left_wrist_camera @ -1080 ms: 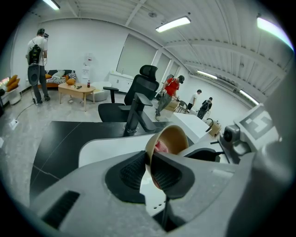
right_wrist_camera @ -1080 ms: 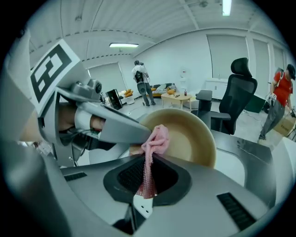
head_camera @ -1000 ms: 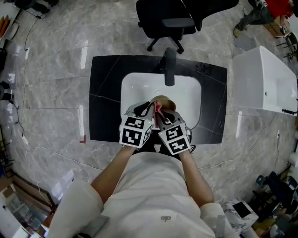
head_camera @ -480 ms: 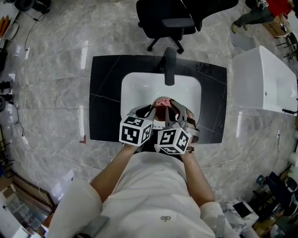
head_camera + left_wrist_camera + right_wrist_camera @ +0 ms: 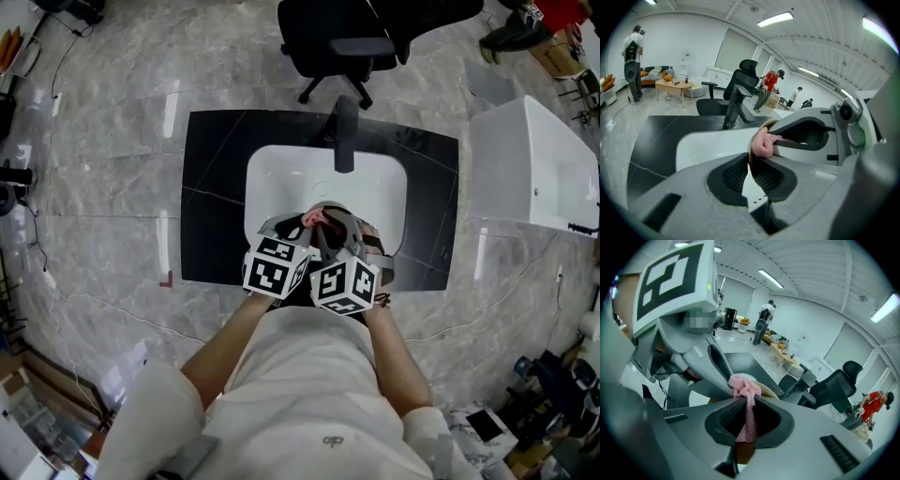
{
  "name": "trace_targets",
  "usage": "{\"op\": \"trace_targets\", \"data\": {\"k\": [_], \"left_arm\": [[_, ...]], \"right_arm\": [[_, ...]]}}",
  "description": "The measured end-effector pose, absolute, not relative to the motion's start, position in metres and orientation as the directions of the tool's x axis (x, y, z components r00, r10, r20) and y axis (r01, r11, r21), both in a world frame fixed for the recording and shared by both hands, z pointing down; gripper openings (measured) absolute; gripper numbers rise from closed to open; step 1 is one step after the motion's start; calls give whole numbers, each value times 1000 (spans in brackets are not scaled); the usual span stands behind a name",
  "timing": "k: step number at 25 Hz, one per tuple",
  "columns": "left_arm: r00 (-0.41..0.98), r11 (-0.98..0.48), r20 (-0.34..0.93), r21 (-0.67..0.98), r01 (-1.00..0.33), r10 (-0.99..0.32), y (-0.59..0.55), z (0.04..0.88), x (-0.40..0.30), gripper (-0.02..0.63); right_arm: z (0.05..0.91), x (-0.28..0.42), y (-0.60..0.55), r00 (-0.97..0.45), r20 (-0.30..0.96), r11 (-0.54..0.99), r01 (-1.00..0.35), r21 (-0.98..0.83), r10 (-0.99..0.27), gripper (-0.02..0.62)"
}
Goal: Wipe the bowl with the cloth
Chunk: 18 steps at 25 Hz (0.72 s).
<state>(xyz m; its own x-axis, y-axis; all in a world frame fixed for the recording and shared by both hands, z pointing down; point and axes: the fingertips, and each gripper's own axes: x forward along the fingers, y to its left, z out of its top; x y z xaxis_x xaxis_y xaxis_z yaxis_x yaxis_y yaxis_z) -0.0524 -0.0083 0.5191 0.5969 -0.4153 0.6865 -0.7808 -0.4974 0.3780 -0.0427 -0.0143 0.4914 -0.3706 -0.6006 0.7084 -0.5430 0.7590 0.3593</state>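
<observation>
A: From above, where's the bowl (image 5: 337, 216)?
B: Over the white sink (image 5: 272, 173), pinched by the left gripper (image 5: 298, 225).
A: And the left gripper view?
B: Its jaws are closing on the thin rim. The bowl might slip and drop.
A: The right gripper view?
B: The right gripper (image 5: 746, 420) is squeezed tight on the pink cloth (image 5: 744, 386). Hard rubbing could pull it out.

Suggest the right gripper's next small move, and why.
Probably sweep the pink cloth round the bowl's inside: the right gripper pinches it at the rim, while the left gripper, jaws closing, clamps that rim over the sink.
</observation>
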Motion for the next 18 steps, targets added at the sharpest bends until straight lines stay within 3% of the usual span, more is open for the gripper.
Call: {"op": "trace_targets", "data": {"k": [9,18], "left_arm": [[634,-426,644,475,-770,-428,-9,514,-52,40],[641,-416,622,489,-766,-449,-16,510,-59,46]], "right_arm": [[485,-20,-27,-244,669,664,-564,491,-702,28],[496,-6,-22,-188,696,661,-551,509,-693,28]]}}
